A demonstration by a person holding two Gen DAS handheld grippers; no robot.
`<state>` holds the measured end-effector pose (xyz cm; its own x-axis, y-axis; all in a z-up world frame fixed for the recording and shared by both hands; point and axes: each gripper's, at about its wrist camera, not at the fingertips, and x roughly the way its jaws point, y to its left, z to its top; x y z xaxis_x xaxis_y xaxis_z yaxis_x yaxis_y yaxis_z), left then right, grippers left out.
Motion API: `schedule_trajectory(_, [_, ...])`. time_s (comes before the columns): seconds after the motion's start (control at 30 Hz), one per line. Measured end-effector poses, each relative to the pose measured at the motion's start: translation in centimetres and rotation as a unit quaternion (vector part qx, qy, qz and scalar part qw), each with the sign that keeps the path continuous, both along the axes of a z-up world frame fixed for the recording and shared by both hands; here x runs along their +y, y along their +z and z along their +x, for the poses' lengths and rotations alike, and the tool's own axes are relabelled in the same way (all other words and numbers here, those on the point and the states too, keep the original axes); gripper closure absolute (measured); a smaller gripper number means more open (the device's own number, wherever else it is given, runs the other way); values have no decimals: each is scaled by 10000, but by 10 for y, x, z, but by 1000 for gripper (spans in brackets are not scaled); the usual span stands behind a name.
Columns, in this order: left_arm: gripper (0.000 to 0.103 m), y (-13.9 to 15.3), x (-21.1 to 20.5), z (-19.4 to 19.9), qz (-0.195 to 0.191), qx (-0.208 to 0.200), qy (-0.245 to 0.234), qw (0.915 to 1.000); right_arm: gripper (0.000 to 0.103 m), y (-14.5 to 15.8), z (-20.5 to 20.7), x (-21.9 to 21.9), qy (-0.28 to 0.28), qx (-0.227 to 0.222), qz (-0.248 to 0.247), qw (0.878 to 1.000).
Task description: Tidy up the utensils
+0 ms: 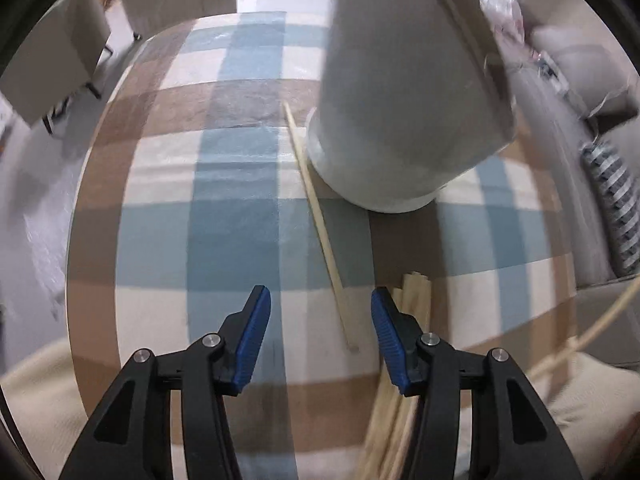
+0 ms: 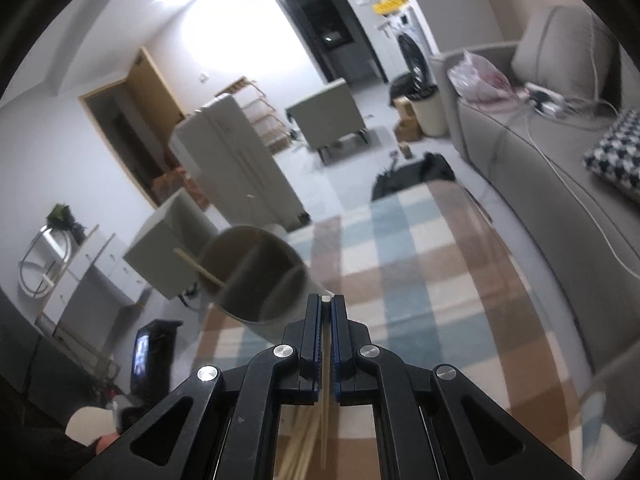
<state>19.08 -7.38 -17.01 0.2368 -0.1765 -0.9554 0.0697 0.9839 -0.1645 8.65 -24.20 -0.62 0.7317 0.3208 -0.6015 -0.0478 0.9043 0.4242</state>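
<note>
My left hand-held gripper (image 1: 320, 320) points steeply down at the desk (image 1: 160, 216), its blue pads apart and pressing on nothing. A single chopstick (image 1: 320, 224) lies between them, its near end just short of the right pad. Its long axis runs away from me, slanting slightly left, and its far tip passes close along the left foot of the white utensil holder (image 1: 400, 120). A loose bundle of chopsticks (image 1: 412, 292) lies just right of that same pad, partly under it, pointing roughly the same way.

My right hand-held gripper (image 2: 326, 304) is clenched on one chopstick (image 2: 325, 396) that runs lengthwise between its pads, the end showing at the tips. The holder's open mouth sits just left of and beyond those tips, with a stick already leaning inside.

I think the risks are these: the left pad could catch the bundle instead of the single stick, or scatter it. A thin stick flat on cloth may roll or slip out. On the right, the stick is aimed past the rim and could knock the holder.
</note>
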Motion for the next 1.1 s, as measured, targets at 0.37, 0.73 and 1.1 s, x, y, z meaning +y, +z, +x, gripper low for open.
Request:
schedule_trajectory(0.37, [100,-19,-28,6,857,119,-125,9962,99,-20,-2,-10,-2,259,311,9992])
schedule_trajectory(0.73, [102,-22,10,-86,612,949,-416,9927,99,-18,-6,-12,-41,199,549,9983])
schedule_trajectory(1.1, [54,-14,9,-66,926,627,-279,9933,99,-22,-5,-12,-29,253,624,9977])
